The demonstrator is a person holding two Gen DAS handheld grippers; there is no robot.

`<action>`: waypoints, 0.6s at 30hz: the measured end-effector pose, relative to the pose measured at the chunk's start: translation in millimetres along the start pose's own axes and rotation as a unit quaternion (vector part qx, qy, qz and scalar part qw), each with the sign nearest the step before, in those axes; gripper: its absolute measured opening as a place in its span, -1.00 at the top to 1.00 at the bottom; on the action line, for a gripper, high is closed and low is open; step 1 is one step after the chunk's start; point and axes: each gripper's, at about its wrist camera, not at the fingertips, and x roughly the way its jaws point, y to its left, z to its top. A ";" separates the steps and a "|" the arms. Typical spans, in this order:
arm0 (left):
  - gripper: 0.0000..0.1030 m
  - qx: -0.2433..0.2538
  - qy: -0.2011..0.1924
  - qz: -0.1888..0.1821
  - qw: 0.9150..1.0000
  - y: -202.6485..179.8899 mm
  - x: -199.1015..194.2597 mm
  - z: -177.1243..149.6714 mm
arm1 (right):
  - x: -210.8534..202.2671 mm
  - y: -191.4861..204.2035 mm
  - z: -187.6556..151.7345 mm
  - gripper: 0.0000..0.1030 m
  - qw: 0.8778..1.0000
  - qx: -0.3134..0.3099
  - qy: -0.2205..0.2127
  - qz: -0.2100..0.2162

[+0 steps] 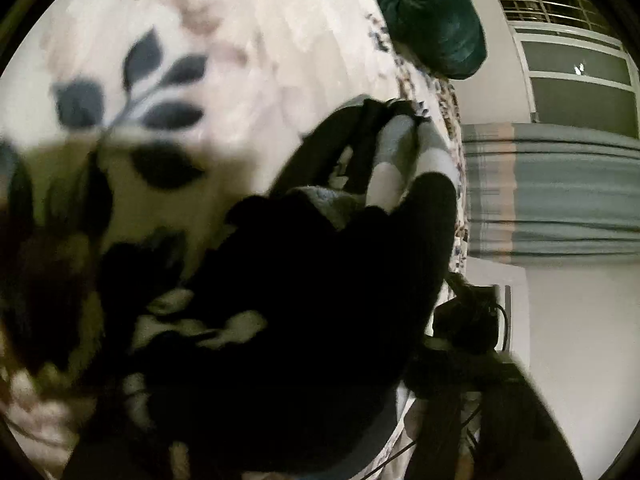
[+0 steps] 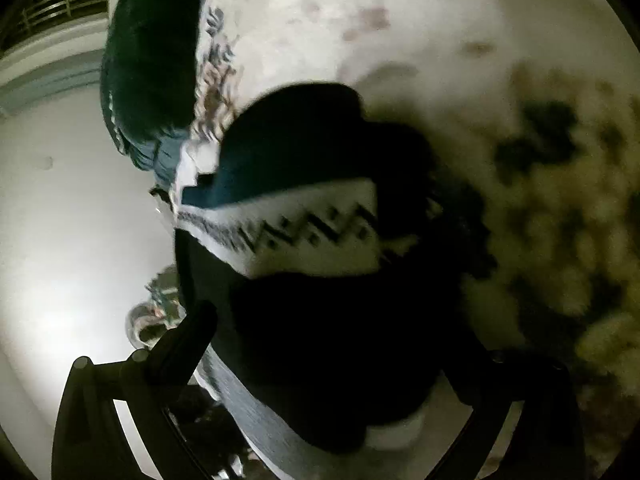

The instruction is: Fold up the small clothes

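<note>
In the left wrist view a garment (image 1: 304, 300) fills the lower middle, lying on the blanket (image 1: 240, 40). A cushion (image 1: 436, 12) sits on the blanket's far edge at top; a curtain (image 1: 560, 188) and window (image 1: 576, 76) lie right of it. In the right wrist view the garment (image 2: 320, 300) lies between the right gripper's (image 2: 320, 420) fingers (image 2: 176, 360), blanket (image 2: 440, 20) beyond, cushion (image 2: 152, 48) upper left.

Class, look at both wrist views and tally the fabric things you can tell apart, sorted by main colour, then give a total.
White, leaf-printed: 1, the blanket
Dark green: 1, the quilted bundle
Black with white patterned band: 1, the small garment
Grey-blue striped: 1, the hanging cloth
Total: 4
</note>
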 end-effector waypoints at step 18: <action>0.36 0.168 0.166 0.036 0.971 -27.9 -80.5 29.9 | -41.1 47.2 -232.8 0.71 0.991 0.053 -0.126 -0.002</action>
